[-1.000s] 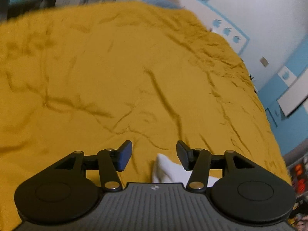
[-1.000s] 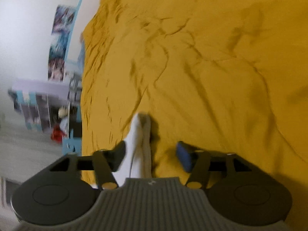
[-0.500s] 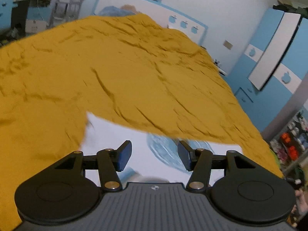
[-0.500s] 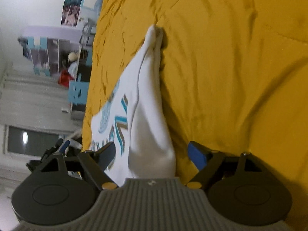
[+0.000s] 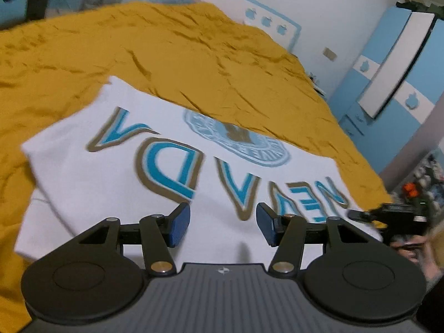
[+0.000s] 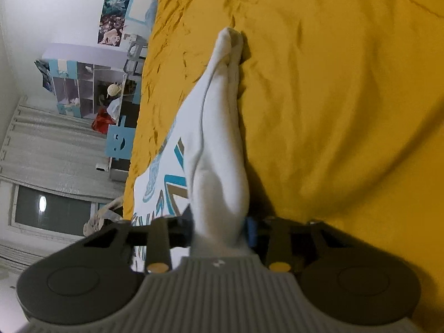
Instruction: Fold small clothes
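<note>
A small white T-shirt [image 5: 116, 166] with blue and tan "NEVADA" lettering and a round blue emblem lies on the yellow bedspread [image 5: 166, 55]. My left gripper [image 5: 223, 224] is open and empty, hovering over the shirt's near part. In the right wrist view my right gripper [image 6: 219, 230] is shut on a bunched fold of the same shirt [image 6: 219, 144], which stretches away from the jaws to a point on the bedspread [image 6: 333, 97]. The right gripper also shows in the left wrist view [image 5: 388, 216] at the shirt's right edge.
A white and blue headboard [image 5: 249, 14] stands at the far end of the bed. A blue and white wardrobe [image 5: 402, 69] is on the right. Shelves and a window with curtains [image 6: 55, 152] are beyond the bed's side.
Both grippers have drawn back, bringing much more of the shirt into view. My right gripper has shut on the shirt's bunched edge. My left gripper stays open.
</note>
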`<control>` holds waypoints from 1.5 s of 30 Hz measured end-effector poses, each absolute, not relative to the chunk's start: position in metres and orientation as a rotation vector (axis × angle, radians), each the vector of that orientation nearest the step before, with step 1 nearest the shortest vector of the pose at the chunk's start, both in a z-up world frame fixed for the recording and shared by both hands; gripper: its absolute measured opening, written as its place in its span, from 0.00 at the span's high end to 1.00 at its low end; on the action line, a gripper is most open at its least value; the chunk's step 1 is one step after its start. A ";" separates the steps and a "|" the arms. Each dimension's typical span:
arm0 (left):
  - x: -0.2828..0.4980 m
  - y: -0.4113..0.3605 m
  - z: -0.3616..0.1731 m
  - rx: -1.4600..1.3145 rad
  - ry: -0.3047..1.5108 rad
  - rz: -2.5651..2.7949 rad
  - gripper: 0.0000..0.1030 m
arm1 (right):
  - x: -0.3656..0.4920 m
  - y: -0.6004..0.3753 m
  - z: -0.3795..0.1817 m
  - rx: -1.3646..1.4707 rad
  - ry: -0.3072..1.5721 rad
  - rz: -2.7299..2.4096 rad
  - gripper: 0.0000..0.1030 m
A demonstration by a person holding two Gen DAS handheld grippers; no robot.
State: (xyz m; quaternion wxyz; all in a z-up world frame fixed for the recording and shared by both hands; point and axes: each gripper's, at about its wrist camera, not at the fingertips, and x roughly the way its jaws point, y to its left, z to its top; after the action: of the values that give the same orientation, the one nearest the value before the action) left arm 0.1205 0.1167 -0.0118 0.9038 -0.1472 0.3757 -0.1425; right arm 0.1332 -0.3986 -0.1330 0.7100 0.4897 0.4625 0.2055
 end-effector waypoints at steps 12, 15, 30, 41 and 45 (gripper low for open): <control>0.106 0.146 -0.004 -0.308 0.754 -0.190 0.39 | 0.135 -0.373 -0.070 0.936 0.952 0.399 0.86; 0.104 0.142 -0.011 -0.212 0.748 -0.234 0.39 | 0.142 -0.359 -0.032 0.878 0.931 0.384 0.86; 0.071 0.206 -0.015 -0.346 0.699 -0.235 0.39 | 0.180 -0.167 0.131 0.476 0.926 0.411 0.86; 0.033 0.301 -0.008 -0.461 0.645 -0.026 0.39 | 0.203 0.063 0.116 0.157 1.022 0.482 0.69; 0.019 0.324 -0.007 -0.505 0.640 0.029 0.39 | 0.207 0.111 0.073 0.268 1.122 0.608 0.37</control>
State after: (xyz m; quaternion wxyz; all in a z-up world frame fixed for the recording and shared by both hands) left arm 0.0193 0.3245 -0.0068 0.9179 -0.2457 0.3112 0.0140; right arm 0.2070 0.1112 0.0732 0.7949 0.1249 0.5219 0.2831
